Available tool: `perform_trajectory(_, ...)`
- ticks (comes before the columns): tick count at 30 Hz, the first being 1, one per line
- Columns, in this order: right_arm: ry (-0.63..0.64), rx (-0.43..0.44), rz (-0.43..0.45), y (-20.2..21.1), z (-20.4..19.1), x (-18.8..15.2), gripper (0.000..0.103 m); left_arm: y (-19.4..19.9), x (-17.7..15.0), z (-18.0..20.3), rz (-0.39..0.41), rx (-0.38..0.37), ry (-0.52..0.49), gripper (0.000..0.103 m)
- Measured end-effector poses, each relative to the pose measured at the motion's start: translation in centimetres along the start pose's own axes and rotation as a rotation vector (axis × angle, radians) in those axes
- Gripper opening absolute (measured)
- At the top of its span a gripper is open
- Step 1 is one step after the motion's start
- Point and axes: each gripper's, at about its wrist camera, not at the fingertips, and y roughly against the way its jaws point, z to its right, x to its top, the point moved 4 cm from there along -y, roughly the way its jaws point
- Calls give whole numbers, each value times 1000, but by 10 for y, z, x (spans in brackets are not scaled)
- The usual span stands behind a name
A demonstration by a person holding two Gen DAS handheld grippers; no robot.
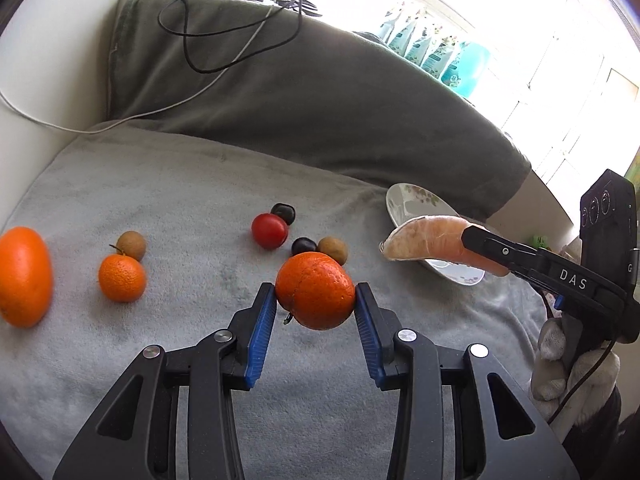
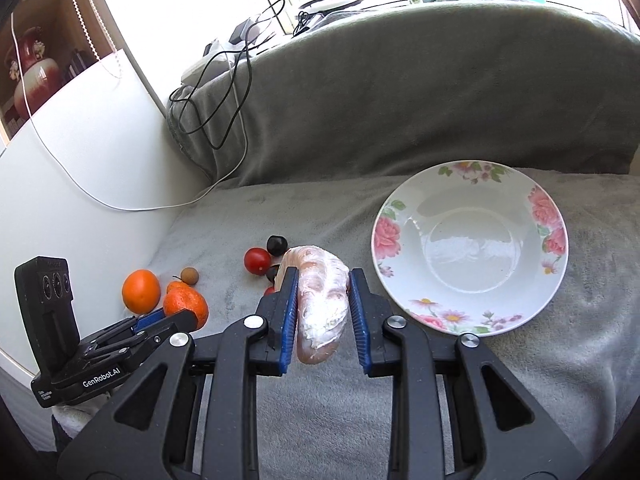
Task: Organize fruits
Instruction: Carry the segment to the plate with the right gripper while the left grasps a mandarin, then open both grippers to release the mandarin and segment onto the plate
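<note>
Far left on the grey blanket [image 1: 160,208]: large orange [image 1: 24,276], then a small mandarin [image 1: 122,278] with a brown longan [image 1: 132,245] touching its top edge. Mid-blanket cluster: red tomato [image 1: 270,231], dark cherry [image 1: 283,213] just behind it, second dark cherry [image 1: 304,246] and second longan [image 1: 333,250] side by side. Left gripper [image 1: 316,300] pinches a mandarin [image 1: 315,290] across its middle, both blue pads in contact, fruit looks lifted clear of the blanket. Right gripper [image 2: 322,312] is closed on a peeled pomelo segment [image 2: 322,300], held on edge between the pads; contact on the right pad is hard to confirm in the right wrist view, so the grip may be marginal. Floral plate [image 2: 470,248] sits on the blanket to the right, nothing in it, just beside the right fingers. Step in hand is likely dropping the segment onto the plate, mandarin after. To do it well: carry the segment over the plate's well, not the rim, lower until near contact, then open slowly, since the soft flesh may stick to a pad. Keep the left gripper back until the right one clears; both heading for the plate risks a clash. The plate rests on soft fabric and may tip if loaded at the edge.
</note>
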Motion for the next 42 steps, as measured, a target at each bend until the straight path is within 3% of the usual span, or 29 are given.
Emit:
perform_trajectory(16,-110,-106,43,24,87,9,25,-54,28,84,-30,-108,-140,38)
perform_trajectory(24,-149,-145,34,24,118,4,25,-81,33,104,-63,-112,-177,38)
perform_trajectory(35,-159,-171,33,20,131,5,28,-93,30,111,-95,-100,-203,39)
perform_trajectory(37,-150,-157,45,23,130,8,32,-94,31,111,-94,-93,-204,39)
perform_trajectory(39,-142,-166,60,29,128,10,47,-97,30,114,-98,-95,-208,39)
perform_trajectory(40,-137,-173,74,31,127,12,64,-97,29,114,-98,-96,-209,47)
perform_trajectory(41,-133,-176,87,34,126,13,73,-96,29,115,-94,-94,-211,54)
perform_trajectory(42,-128,-177,96,37,125,14,74,-94,30,115,-84,-95,-211,60)
